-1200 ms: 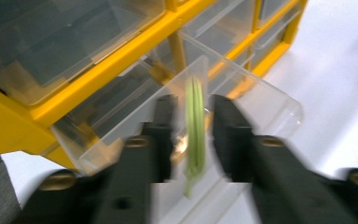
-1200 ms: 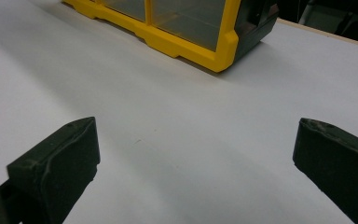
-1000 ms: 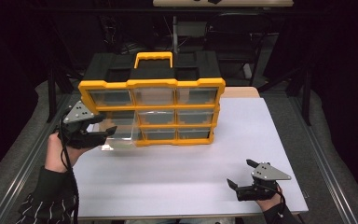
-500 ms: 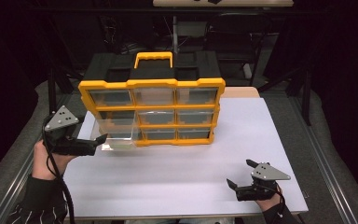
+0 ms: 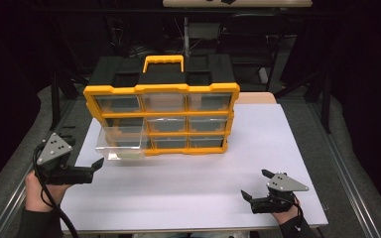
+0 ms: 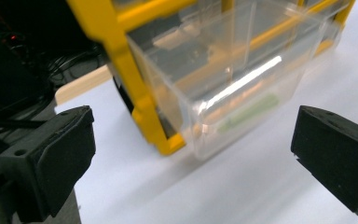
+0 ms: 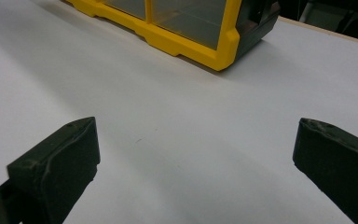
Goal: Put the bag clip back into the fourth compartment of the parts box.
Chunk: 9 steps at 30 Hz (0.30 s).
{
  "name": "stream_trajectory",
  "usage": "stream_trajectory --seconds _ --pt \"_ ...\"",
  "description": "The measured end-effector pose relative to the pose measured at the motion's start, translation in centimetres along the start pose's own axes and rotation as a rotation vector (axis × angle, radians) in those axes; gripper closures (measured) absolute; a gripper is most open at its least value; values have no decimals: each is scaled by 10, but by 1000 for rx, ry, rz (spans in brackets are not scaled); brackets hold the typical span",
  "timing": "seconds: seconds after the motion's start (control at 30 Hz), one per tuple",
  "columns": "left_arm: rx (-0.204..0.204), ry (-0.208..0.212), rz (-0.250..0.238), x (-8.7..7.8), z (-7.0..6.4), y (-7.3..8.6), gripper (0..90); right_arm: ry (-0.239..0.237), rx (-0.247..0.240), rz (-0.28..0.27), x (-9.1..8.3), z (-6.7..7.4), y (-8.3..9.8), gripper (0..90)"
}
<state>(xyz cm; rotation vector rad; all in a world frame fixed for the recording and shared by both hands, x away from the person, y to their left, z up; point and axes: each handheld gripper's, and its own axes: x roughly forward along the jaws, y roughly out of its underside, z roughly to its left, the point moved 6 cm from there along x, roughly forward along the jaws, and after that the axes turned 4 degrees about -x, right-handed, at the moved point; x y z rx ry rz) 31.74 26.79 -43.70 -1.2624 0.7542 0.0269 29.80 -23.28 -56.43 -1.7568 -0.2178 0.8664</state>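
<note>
Left edge of the high view: left tool sits low at the near-left corner of the white surface, jaws spread wide with nothing between them. They have just been opening. Compared with a second ago it has let go of the clear drawer and backed away toward the person and down; it was right at the drawer front then, and now stands near it but apart.

Drawer: left column, middle row of the yellow-and-black organizer, pulled well out and left hanging from its slot, front end dipping toward the surface. In the left gripper view the drawer lies ahead between the spread jaws, out of contact. A pale green item lies on its floor; cannot make out what it is.

Reading: the pull-open step looks finished, drawer exposed for reaching in. Whether something goes in or comes out next, the frames don't settle.

Centre: the other drawers of the organizer look closed, handle on top upright.

Right: right tool rests at the near-right of the surface, well apart from the organizer, jaws spread and empty, same spot as in the earlier pictures. The right gripper view shows bare surface ahead and the organizer's corner beyond.
</note>
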Motion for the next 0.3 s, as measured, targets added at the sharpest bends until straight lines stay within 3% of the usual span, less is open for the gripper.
stream_trajectory --seconds 0.07,0.3 --pt "-7 -32 4 2 0 15 1 0 0 0 0 0 0 0" --pt "-71 -60 16 11 -3 60 0 0 3 0 0 0 0 0"
